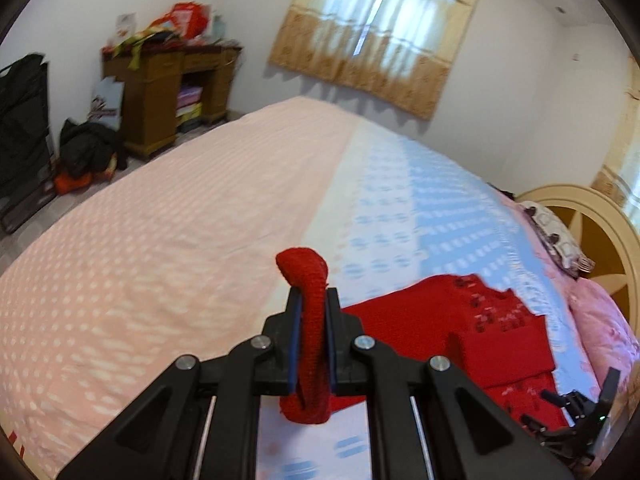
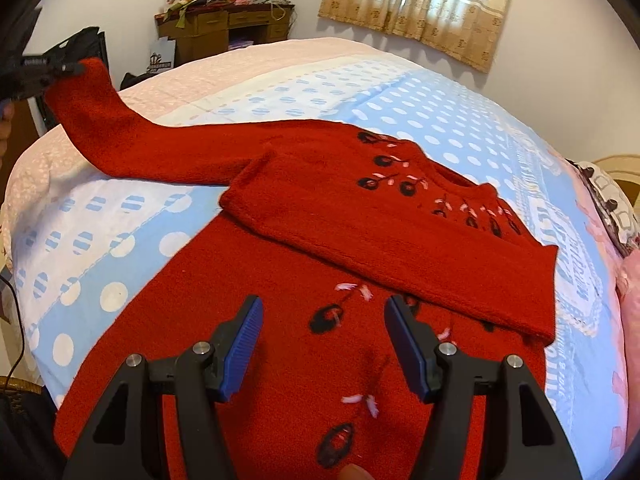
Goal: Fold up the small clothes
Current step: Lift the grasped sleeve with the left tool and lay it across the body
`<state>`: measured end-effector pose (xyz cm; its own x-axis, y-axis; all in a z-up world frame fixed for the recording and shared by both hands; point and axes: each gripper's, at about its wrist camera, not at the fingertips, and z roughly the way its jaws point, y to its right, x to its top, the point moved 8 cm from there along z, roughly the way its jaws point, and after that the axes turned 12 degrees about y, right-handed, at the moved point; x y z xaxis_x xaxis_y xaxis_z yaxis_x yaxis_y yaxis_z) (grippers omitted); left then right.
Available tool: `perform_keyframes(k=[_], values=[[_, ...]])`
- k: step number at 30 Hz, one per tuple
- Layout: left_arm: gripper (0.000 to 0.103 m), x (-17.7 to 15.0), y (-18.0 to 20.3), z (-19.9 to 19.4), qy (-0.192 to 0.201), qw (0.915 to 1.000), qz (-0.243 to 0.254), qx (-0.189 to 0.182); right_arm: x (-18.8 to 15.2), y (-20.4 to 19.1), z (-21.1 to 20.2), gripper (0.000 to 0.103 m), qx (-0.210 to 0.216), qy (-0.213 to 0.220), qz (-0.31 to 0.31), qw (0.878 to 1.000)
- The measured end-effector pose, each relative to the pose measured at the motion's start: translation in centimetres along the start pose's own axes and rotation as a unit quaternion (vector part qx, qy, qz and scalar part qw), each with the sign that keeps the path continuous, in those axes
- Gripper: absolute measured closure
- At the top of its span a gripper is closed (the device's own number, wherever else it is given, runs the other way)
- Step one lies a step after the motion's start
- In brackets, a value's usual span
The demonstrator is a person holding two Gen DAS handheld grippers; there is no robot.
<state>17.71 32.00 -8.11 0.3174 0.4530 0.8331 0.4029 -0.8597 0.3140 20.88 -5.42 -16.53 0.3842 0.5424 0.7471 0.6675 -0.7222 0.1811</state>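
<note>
One red sweater [image 2: 360,216]; left gripper [image 1: 313,312] apparently clamps its one cuff [image 1: 306,280].

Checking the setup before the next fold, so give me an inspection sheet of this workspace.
Surface: bed with pink and blue dotted cover.
Job's things: red sweater lying on the bed, one sleeve folded across the chest, the other sleeve lifted by its cuff.
Clutter: pillows at the headboard end.
Grippers: left gripper shut on the cuff; right gripper open above the sweater's body.
Cables: thin dark cable at the bed's edge.
Surroundings: cluttered wooden desk, curtained window, dark bags on the floor.
</note>
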Motion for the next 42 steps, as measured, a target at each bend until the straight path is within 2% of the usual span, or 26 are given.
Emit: perform_keyframes(k=[7, 19, 27, 42], values=[[0.092, 2.4, 5.9, 1.1, 0.021, 0.9986, 0.035, -0.034, -0.7, 2.2, -1.4, 0.039, -0.013, 0.008, 0.022, 1.000], [0.092, 3.0, 14.5, 1.7, 0.022, 0.9946, 0.047, -0.090, -2.5, 6.0, -3.9, 0.039, -0.030, 0.015, 0.062, 0.998], [0.092, 3.4, 18.9, 1.6, 0.023, 0.9914, 0.064, -0.112, -3.5, 7.6, -5.1, 0.039, -0.036, 0.021, 0.083, 0.996], [0.092, 4.3, 28.6, 1.4, 0.031, 0.9799, 0.110, -0.164, -5.3, 9.8, -7.2, 0.039, -0.038, 0.034, 0.120, 0.991]])
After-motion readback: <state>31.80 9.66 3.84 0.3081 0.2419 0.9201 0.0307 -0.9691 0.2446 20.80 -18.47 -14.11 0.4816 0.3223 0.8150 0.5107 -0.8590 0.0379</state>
